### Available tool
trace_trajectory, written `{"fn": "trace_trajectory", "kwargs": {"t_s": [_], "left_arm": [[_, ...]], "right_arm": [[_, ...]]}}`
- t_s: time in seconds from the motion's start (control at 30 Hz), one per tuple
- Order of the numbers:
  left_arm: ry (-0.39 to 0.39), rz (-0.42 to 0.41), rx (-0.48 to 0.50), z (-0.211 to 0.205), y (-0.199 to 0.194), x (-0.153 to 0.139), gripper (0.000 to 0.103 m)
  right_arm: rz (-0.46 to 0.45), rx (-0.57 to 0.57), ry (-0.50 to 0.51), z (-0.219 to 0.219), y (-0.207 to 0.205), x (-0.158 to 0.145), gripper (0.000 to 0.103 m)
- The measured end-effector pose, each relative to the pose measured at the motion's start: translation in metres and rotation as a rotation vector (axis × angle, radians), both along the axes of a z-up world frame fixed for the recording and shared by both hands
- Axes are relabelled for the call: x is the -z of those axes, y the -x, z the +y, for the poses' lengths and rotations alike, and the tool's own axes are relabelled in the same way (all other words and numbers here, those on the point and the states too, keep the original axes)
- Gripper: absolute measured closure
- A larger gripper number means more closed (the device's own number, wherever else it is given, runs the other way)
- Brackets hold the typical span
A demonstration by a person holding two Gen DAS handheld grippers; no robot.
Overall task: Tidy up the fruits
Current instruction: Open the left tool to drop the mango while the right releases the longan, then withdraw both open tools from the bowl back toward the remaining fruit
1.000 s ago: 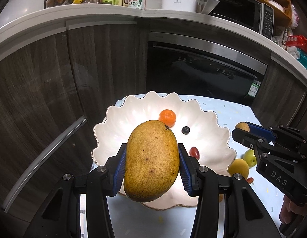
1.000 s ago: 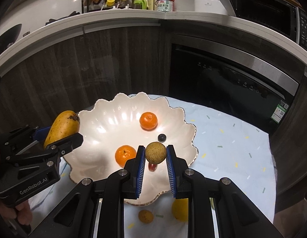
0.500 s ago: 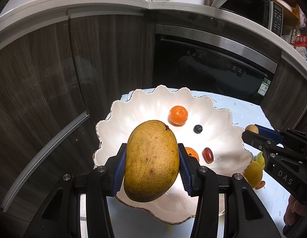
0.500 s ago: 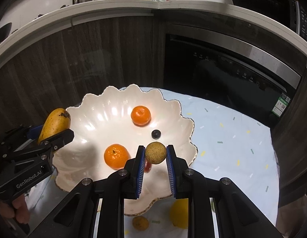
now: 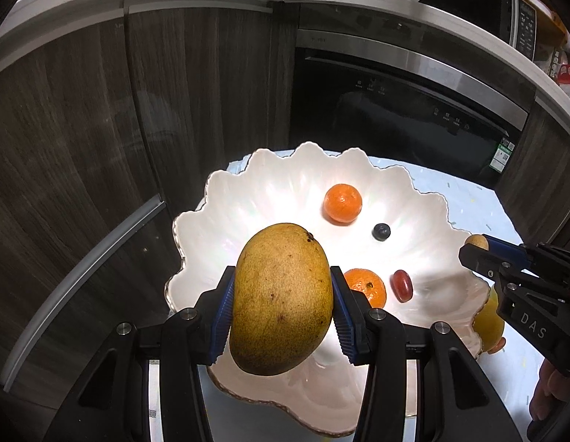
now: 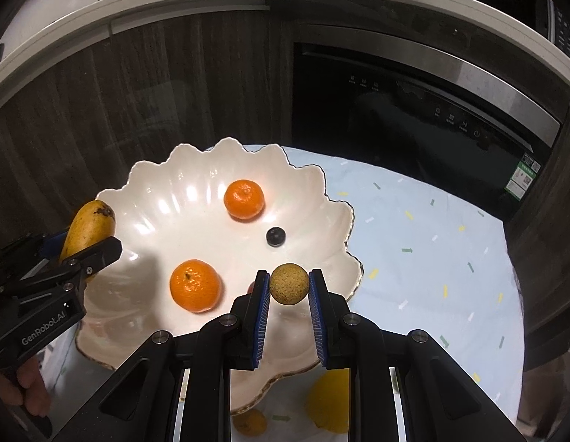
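The right hand-held gripper [image 6: 288,289] is clamped on a small round brownish fruit [image 6: 288,283], up over the near edge of a scalloped white bowl [image 6: 148,180]. In the bowl: two mandarins [image 6: 244,199] [image 6: 195,286] and a blueberry [image 6: 275,237]. Off to the left, the left hand-held gripper [image 6: 82,254] is holding a mango [image 6: 87,226] at the bowl's rim. Pale blue confetti-print cloth [image 6: 432,258] underneath.

Table, pale blue confetti-print cloth [image 6: 432,258]; on it scalloped white bowl [image 6: 156,184], yellow fruits [image 6: 331,405]
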State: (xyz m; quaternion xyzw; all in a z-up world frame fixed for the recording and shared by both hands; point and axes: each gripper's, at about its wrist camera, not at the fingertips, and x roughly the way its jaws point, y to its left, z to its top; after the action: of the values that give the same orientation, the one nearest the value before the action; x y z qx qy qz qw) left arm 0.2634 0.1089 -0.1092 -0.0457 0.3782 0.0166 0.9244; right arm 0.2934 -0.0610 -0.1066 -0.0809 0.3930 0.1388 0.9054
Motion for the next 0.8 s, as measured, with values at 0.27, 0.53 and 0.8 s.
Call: {"fn": "trace_trajectory", "kwargs": {"t_s": [0.27, 0.53, 0.8], "left_arm": [[-0.01, 0.029, -0.004, -0.002, -0.004, 0.005, 0.054], [-0.067, -0.048, -0.014, -0.004, 0.005, -0.013, 0.028], [-0.063, -0.071, -0.027, -0.003, 0.012, -0.026, 0.019]], "right_arm": [[0.01, 0.009, 0.007, -0.001, -0.003, 0.001, 0.077], [-0.036, 0.049, -0.001, -0.008, 0.002, -0.009, 0.038], [-0.091, 0.067, -0.001, -0.011, 0.009, -0.027, 0.023]]}}
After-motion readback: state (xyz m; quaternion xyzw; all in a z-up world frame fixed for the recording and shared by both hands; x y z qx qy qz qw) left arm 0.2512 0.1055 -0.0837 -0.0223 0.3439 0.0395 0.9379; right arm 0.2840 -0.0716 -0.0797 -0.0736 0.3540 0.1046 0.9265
